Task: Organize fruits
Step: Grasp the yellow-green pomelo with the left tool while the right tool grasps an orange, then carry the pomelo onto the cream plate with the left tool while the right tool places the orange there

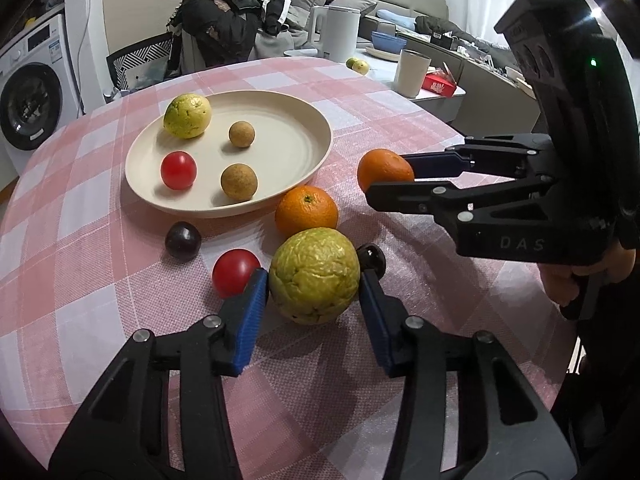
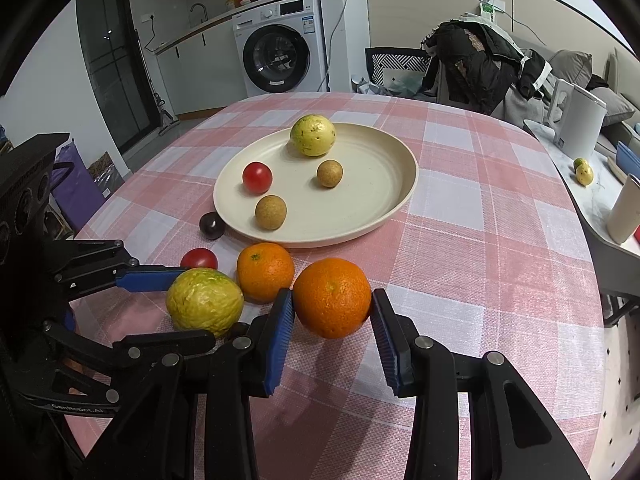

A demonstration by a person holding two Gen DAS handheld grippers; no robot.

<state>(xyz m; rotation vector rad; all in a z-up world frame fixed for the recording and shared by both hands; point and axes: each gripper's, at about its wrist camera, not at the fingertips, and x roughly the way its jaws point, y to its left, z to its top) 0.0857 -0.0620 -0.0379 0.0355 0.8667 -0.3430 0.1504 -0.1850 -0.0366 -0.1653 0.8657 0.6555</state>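
- The right gripper (image 2: 332, 304) pinches an orange (image 2: 331, 298) at lower centre of the right wrist view, both blue ribbed pads pressed to its pebbled rind, likely to carry it to the plate (image 2: 384, 216).
- The left gripper (image 1: 314, 280) brackets a knobbly yellow-green fruit (image 1: 314, 276) at lower centre of its own view; the left pad touches the skin, the right seems just shy, so the jaws are not yet firmly gripping.
- A second orange (image 1: 306, 210), a glossy tomato (image 1: 235, 272) and a dark plum (image 1: 183, 240) sit loose on the pink checked cloth (image 1: 80, 184).
- The smooth cream plate, centre-left, already holds four round fruits.
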